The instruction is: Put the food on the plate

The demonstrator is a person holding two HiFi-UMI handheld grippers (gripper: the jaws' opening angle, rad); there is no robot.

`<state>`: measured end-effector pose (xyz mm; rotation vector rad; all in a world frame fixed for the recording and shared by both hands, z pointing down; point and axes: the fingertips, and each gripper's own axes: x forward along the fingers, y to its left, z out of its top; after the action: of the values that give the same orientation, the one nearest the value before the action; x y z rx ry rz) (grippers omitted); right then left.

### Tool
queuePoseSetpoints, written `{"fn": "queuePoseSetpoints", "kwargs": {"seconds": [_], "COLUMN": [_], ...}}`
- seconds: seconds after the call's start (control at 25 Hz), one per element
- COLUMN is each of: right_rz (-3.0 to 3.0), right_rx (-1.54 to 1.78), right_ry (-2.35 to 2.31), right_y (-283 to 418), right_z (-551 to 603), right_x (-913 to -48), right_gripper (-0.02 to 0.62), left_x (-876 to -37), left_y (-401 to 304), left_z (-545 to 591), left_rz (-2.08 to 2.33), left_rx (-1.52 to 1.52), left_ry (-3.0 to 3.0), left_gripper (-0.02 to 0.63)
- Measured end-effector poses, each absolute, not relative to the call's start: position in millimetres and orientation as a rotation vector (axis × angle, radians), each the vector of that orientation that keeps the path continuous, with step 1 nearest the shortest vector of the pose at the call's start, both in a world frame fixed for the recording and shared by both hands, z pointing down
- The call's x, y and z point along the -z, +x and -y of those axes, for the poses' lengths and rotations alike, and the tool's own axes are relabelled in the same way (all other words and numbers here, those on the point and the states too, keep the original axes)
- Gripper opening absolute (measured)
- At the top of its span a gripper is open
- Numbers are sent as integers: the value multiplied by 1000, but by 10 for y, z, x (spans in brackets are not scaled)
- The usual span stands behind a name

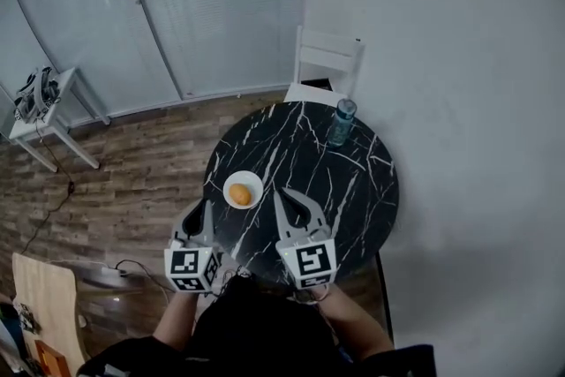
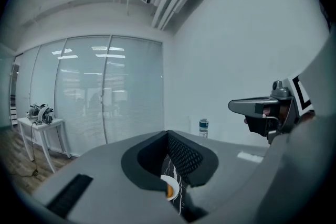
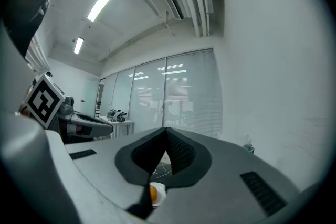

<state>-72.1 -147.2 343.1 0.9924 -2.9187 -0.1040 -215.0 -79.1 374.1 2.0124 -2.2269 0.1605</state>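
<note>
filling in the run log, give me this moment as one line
food: on plate | left gripper: shut, empty | right gripper: shut, empty | bottle: upright, far side of table

Grey grippers (image 1: 206,206), black-white marker cubes (image 1: 192,267)

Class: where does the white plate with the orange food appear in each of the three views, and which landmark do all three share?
Head view: the plate just left of centre, near the black table's left edge.
Left gripper view: the plate low centre, a sliver under the jaws.
Right gripper view: the plate low centre, slightly left, under the jaws.
Shared landmark: the glass wall with blinds, in all three.
</note>
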Motion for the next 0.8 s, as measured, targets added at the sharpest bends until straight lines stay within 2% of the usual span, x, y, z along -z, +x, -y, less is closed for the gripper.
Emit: {"fn": "queuePoseSetpoints", "kwargs": {"seconds": [0.8], "right_rz": [2908], "right_rx": [37], "right_ry": [966], "right_y": [-638], "right_z": [1407], "right_x": [-3599], "right_gripper": [-3], "left_x": [-3836], "left_y": [-1935], "left_z": [875], "left_rz": [2173], "left_rx": [-184], "left_ry": [2033], "left_gripper": [0]}}
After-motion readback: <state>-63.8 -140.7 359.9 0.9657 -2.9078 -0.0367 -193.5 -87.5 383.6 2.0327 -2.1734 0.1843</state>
